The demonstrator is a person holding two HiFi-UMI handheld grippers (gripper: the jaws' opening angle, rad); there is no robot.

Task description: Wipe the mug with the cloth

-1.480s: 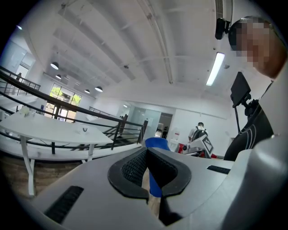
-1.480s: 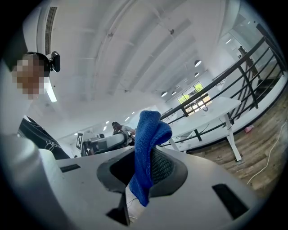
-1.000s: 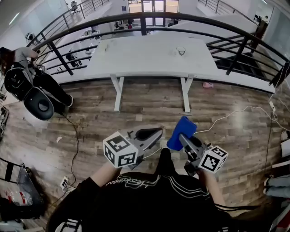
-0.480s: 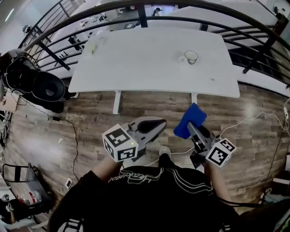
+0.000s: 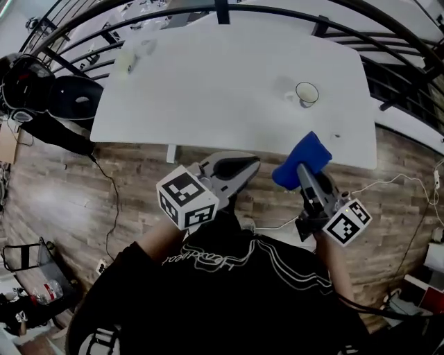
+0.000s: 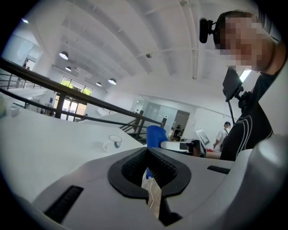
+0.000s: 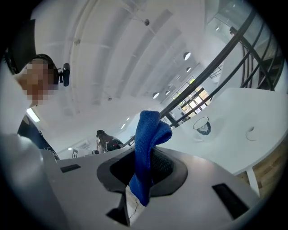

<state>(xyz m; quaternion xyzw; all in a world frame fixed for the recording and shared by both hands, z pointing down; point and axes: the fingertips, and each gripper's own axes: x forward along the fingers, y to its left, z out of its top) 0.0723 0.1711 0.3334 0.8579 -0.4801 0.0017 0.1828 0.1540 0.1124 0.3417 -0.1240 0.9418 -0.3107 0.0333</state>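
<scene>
white table [image 5: 208,90] holds mug [image 5: 306,93] toward its right edge.

A white table [image 5: 208,83] stands on wood floor [image 5: 55,201] beside a black railing [image 5: 222,14] (a cable [image 5: 115,208] trails below).

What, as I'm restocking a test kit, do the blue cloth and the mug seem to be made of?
The blue cloth is probably microfibre or terry, matte: fuzzy surface, limp folds. The mug is transparent, glass or clear plastic, I cannot tell which: the white table shows through it and only its rim reads dark.
</scene>
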